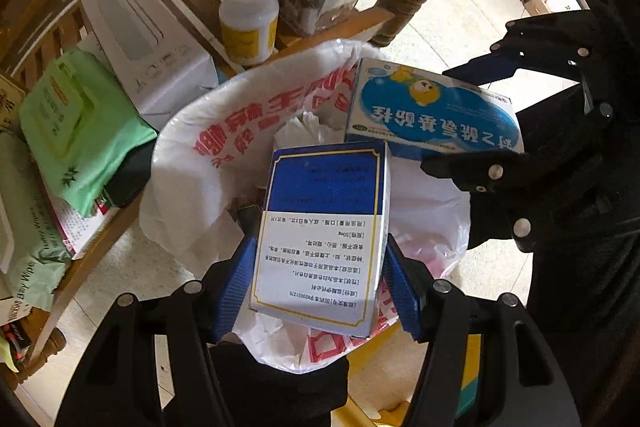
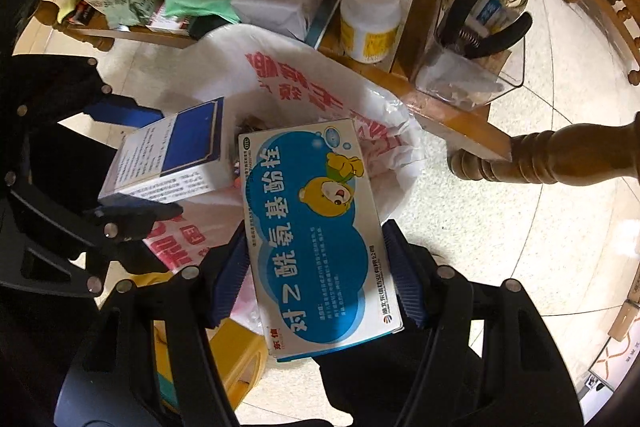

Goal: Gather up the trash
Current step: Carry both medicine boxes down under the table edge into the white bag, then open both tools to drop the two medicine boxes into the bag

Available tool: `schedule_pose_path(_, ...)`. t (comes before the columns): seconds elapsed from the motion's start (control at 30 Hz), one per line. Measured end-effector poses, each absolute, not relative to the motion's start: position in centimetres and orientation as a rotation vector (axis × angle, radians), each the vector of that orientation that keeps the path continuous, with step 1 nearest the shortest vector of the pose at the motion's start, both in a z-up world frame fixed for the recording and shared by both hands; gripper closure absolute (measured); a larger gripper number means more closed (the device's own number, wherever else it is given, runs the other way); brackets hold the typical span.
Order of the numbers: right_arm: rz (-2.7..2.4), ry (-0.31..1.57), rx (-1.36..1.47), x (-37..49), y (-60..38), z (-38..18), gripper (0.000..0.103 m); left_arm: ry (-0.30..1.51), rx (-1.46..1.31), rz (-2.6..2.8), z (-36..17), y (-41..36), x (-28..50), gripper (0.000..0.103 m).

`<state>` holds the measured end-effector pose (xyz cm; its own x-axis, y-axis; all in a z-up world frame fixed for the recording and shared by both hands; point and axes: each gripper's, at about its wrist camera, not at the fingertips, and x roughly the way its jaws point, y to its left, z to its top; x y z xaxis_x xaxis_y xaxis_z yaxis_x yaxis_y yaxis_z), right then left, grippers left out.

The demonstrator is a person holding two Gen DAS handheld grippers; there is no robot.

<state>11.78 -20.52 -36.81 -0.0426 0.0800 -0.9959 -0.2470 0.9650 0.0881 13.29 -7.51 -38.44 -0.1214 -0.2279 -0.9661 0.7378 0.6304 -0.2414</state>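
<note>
left gripper [image 1: 316, 263]: fingers clamped on dark-blue-and-white medicine carton [image 1: 324, 231], frame centre | right gripper [image 2: 316, 267]: fingers clamped on light-blue cartoon-bear medicine carton [image 2: 316, 239]; both cartons over white red-printed plastic trash bag [image 1: 224, 131], below cluttered wooden bench [image 2: 460, 107]

Glossy pale tiled floor [image 2: 500, 227], wooden table [image 2: 460, 123]

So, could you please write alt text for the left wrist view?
The left claw grips a blue-and-white medicine box above a white bin bag with red lettering. Beside it, the right claw holds a blue cartoon-bear box over the same bag; a cluttered wooden table stands behind.
</note>
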Motion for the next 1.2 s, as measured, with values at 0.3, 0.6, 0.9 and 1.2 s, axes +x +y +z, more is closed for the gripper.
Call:
schedule_pose_path(0.3, 0.265, 1.631, -0.115, 12.9, -20.5, -38.9, 0.039, 1.524, 0.409, -0.871, -39.8, -7.1, 14.3, 0.042)
schedule_pose_path(0.6, 0.272, 1.66, -0.095, 13.2, -20.4, -40.2, 0.038, 1.583, 0.371, -0.877, -41.2, -7.1, 14.7, 0.042)
schedule_pose_path(0.9, 0.277, 1.659, -0.075, 13.2, -20.1, -40.6, 0.039, 1.607, 0.344, -0.85, -42.1, -7.2, 15.3, 0.041)
schedule_pose_path(1.2, 0.257, 1.652, -0.061, 13.2, -20.7, -40.6, 0.038, 1.657, 0.341, -0.808, -42.6, -7.1, 15.7, 0.035)
